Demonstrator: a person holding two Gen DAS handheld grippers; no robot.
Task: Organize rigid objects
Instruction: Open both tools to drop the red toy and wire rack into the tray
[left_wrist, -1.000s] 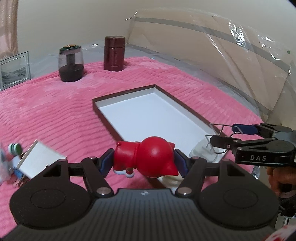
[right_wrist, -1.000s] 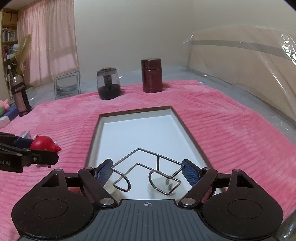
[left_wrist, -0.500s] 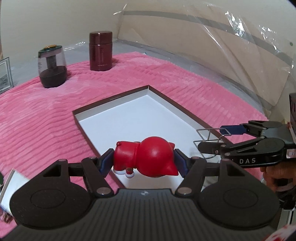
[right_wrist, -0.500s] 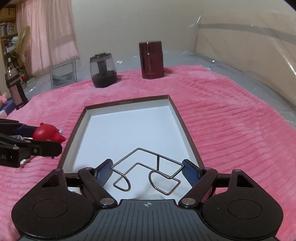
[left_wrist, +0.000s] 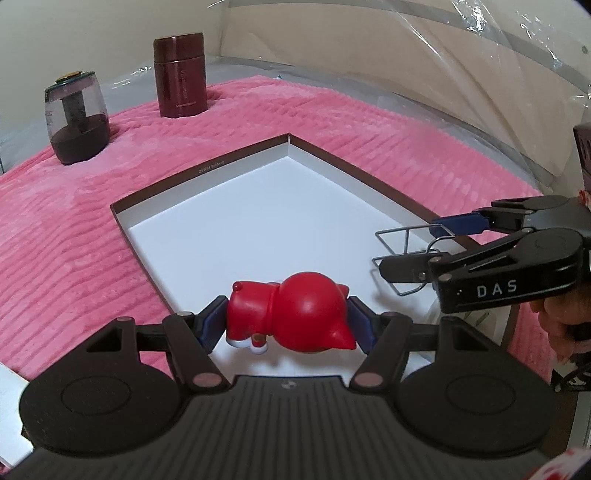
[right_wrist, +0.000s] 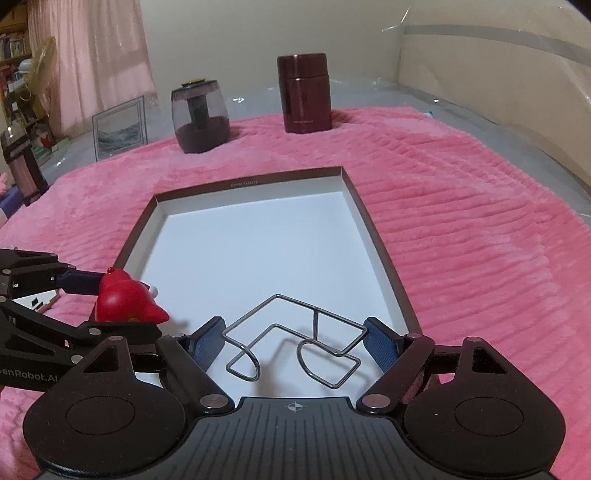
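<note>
My left gripper (left_wrist: 288, 325) is shut on a red cat-like figurine (left_wrist: 295, 312), held sideways just above the near end of a shallow brown-rimmed tray (left_wrist: 207, 168) with a white floor. My right gripper (right_wrist: 293, 341) is shut on a bent wire holder (right_wrist: 295, 339), hanging over the tray's near right part (right_wrist: 388, 258). In the left wrist view the right gripper (left_wrist: 417, 247) with the wire holder (left_wrist: 406, 254) sits to the right of the figurine. In the right wrist view the left gripper (right_wrist: 94, 299) and figurine (right_wrist: 125, 302) hover at the tray's left edge.
A dark red canister (right_wrist: 304, 94) and a smoky jar with dark contents (right_wrist: 199, 118) stand at the far side of the pink blanket (right_wrist: 480, 240). A framed picture (right_wrist: 118, 127) leans at back left. Plastic-wrapped board (left_wrist: 443, 66) rises on the right. A hand (left_wrist: 565, 321) grips the right tool.
Both grippers have moved forward and down over the tray with their loads. The figurine has gone from the tray's left edge to above its near end; the tray looks closer in both views.
</note>
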